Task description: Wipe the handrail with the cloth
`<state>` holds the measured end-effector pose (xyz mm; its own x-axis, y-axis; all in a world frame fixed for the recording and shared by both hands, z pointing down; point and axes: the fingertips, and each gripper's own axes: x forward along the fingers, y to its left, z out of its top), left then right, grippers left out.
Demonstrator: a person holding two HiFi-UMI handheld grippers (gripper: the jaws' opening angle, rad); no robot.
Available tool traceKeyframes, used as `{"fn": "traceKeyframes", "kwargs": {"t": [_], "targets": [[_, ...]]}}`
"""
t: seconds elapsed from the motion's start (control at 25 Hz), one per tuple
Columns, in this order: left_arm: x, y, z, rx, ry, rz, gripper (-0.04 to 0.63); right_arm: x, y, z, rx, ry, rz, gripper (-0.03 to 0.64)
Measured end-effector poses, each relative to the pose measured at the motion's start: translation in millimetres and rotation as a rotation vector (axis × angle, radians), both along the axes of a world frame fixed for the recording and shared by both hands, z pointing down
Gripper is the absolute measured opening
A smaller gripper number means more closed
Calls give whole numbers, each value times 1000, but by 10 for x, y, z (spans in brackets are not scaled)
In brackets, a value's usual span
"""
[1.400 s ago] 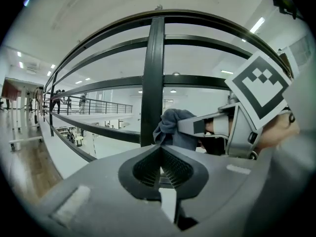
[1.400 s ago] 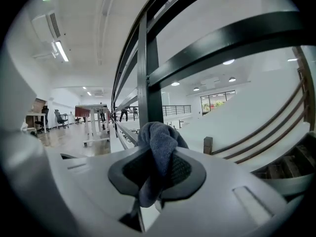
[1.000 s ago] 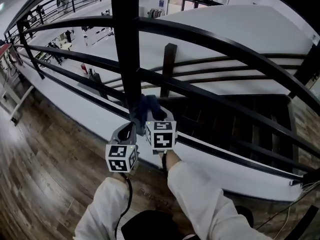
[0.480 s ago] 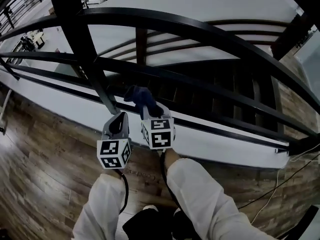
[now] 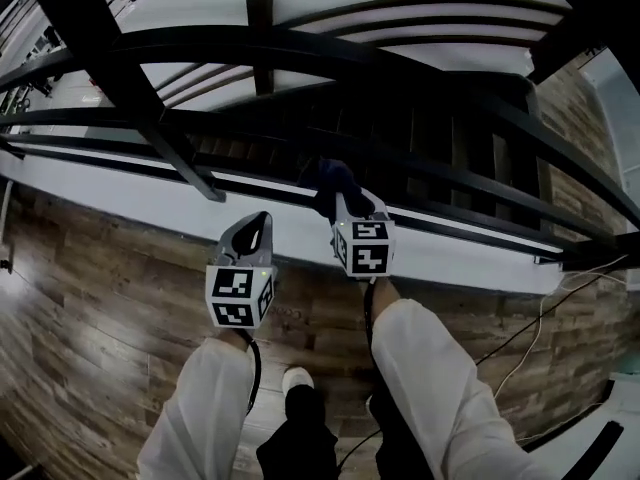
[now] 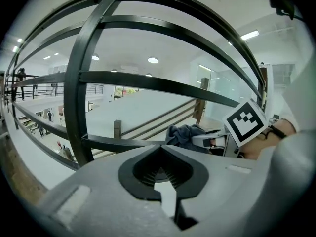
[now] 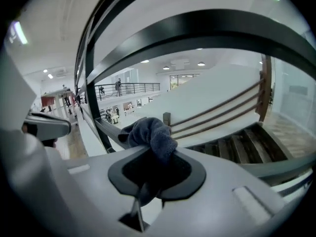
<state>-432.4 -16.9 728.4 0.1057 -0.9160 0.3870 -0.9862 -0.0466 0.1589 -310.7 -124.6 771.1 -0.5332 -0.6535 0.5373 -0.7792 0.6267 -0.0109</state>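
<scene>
The right gripper (image 7: 148, 156) is clenched on a dark blue cloth (image 7: 154, 135). A bunch of the cloth bulges out above the jaws and a thin tail hangs down between them. In the right gripper view the cloth lies against a low black rail (image 7: 104, 127) that runs off to the left. From the head view the cloth sits on that same low bar, just ahead of the gripper's marker cube (image 5: 362, 247).

The left gripper (image 6: 160, 151) has its jaws pressed together with nothing between them. In the head view it is held to the left of the right one, near it but apart. It is drawn back from the rail, over a white ledge (image 5: 150, 203). Its own view looks along the rail towards the cloth and the right gripper's cube.

More black bars run level above the low rail, all fixed to a wide black post (image 5: 120, 78) on the left. Beyond the bars a dark stair (image 5: 430, 138) goes down, with a white wall behind it. Under the ledge lies a wood-plank floor (image 5: 90, 298). Thin cables (image 5: 560, 308) trail across the floor on the right. White sleeves (image 5: 440, 378) lead back from both grippers, and a shoe (image 5: 296, 380) shows between them.
</scene>
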Motion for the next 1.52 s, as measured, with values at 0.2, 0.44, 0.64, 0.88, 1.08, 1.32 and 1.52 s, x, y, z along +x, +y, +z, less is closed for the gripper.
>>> {"fn": "traceKeyframes", "kwargs": {"t": [0.2, 0.44, 0.64, 0.88, 1.08, 1.32, 1.52], "targets": [[417, -217, -172, -7, -30, 61, -2, 395, -103, -45, 8, -5, -13, 60], [1011, -496, -205, -18, -45, 107, -2, 939, -251, -90, 7, -22, 29, 60], [1578, -628, -198, -18, -38, 135, -2, 1641, -370, -96, -12, -31, 111, 59], [2215, -753, -211, -29, -44, 176, -2, 2511, -499, -84, -25, -13, 173, 58], [2780, -866, -194, -40, -59, 216, -2, 3193, -618, -83, -17, 17, 180, 58], [3444, -994, -173, -45, -68, 249, -2, 3985, -721, -72, -22, 20, 222, 58], [4002, -1157, -170, -46, -81, 273, -2, 4610, -831, -88, -18, 24, 245, 58]]}}
